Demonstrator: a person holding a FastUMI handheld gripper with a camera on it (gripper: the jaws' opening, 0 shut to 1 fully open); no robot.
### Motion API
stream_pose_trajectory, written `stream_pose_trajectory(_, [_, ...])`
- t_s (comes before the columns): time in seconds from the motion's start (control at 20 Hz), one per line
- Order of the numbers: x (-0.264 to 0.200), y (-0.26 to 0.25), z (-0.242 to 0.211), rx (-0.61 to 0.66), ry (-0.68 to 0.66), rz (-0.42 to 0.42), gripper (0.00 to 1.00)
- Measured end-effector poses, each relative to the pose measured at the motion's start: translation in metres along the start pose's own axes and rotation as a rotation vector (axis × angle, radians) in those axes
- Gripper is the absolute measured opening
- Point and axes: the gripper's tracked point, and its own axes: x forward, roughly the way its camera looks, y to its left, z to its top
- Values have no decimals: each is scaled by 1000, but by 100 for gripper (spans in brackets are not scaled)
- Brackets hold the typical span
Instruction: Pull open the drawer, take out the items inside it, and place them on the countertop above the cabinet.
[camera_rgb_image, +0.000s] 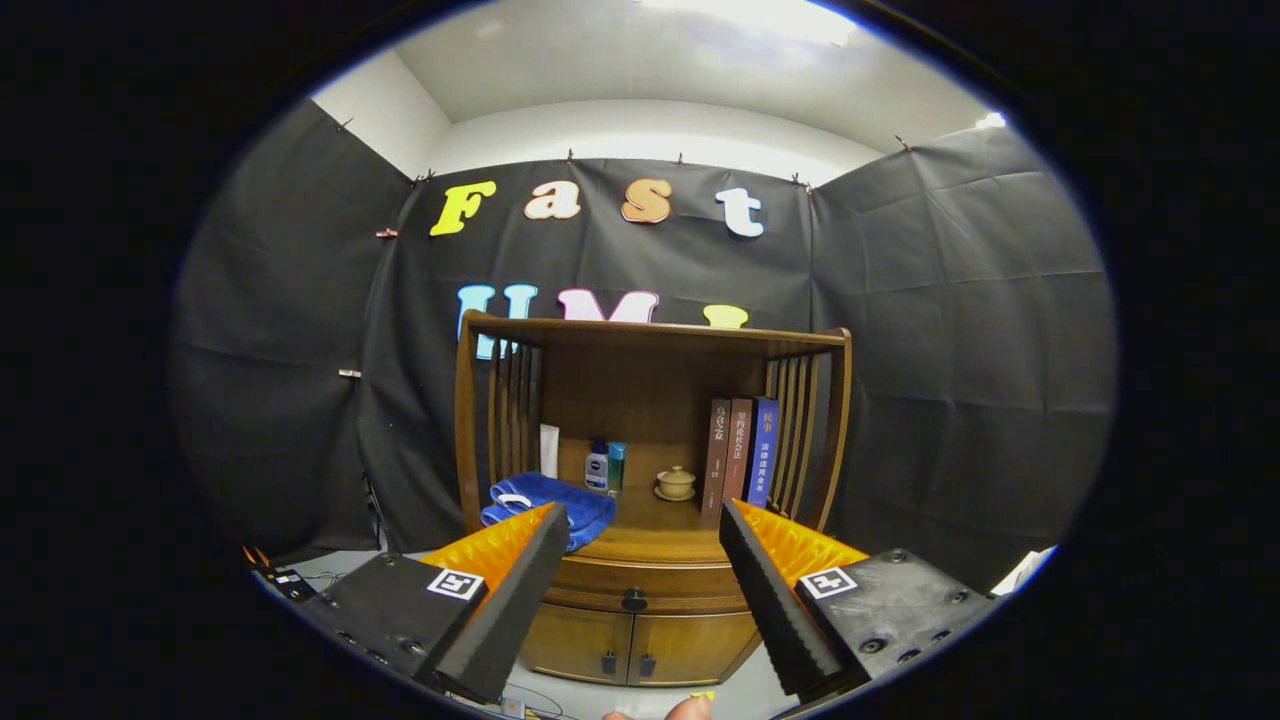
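A wooden cabinet stands ahead against the black cloth wall. Its drawer is closed, with a dark round knob seen between and beyond my fingers. My gripper is open, its two dark foam fingers spread wide with nothing between them, still some way short of the cabinet. The countertop above the drawer holds a folded blue towel on the left, partly behind my left finger. The drawer's contents are hidden.
On the countertop stand a white tube, two small bottles, a small lidded pot and three upright books. Two lower doors sit under the drawer. A fingertip shows below.
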Motion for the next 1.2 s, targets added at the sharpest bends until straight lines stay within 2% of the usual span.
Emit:
stream_pose_trajectory(0.55, [4,1,-7,12,5,4,99])
stream_pose_trajectory(0.75, [26,0,-18,20,-5,0,99])
stream_pose_trajectory(0.95, [62,7,-49,44,-4,17,99])
stream_pose_trajectory(1.2, [111,17,-107,10,23,46,99])
